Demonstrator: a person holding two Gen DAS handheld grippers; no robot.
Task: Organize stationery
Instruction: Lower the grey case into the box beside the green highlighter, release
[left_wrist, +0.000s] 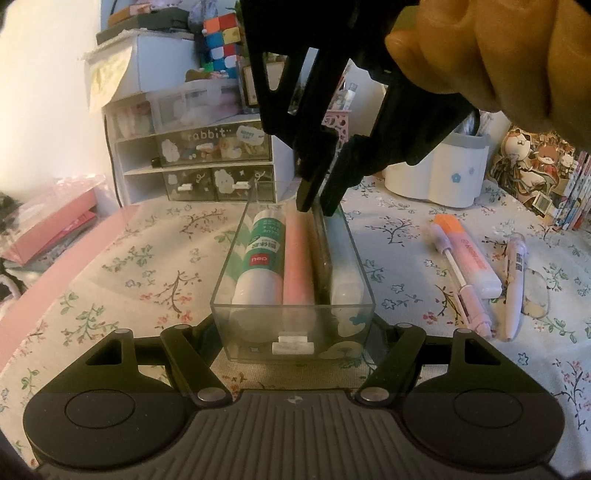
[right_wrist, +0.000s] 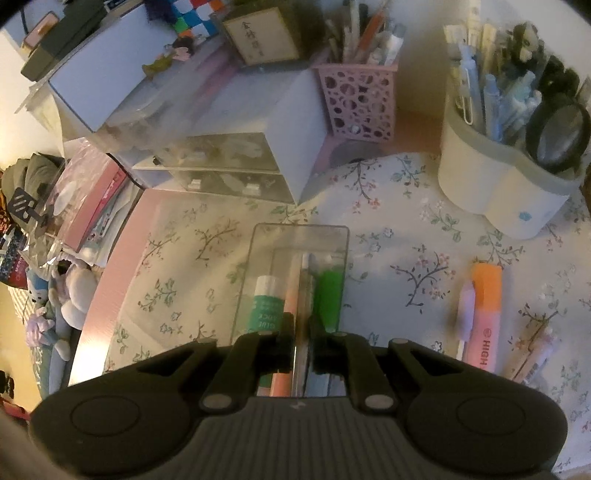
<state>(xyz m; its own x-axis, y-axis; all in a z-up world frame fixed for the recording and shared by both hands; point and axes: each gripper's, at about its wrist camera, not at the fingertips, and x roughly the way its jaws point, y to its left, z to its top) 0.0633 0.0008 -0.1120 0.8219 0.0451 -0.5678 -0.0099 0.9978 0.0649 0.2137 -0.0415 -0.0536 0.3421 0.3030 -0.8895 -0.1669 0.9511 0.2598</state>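
We see the right tool (left_wrist: 317, 205) nearly closed on a thin clear pen (right_wrist: 305, 295), tips down inside the clear drawer (left_wrist: 236, 254). The left tool (left_wrist: 293, 343) clamps that drawer's near end, one finger on each side wall. In the drawer lie a glue stick (left_wrist: 256, 254), a pink stick (left_wrist: 298, 254) and a pale marker (left_wrist: 345, 266). The drawer sits on a floral cloth (left_wrist: 147, 266) over the table; just right of it lie an orange highlighter (left_wrist: 467, 254) and two pens. Behind stand a drawer cabinet (left_wrist: 207, 158) and a white holder (left_wrist: 439, 173). The left view alone shows the hand (left_wrist: 498, 55) gripping the right tool. The right view alone shows the marker's green cap (right_wrist: 330, 301), the pink basket (right_wrist: 360, 99) and plush toys at far left.
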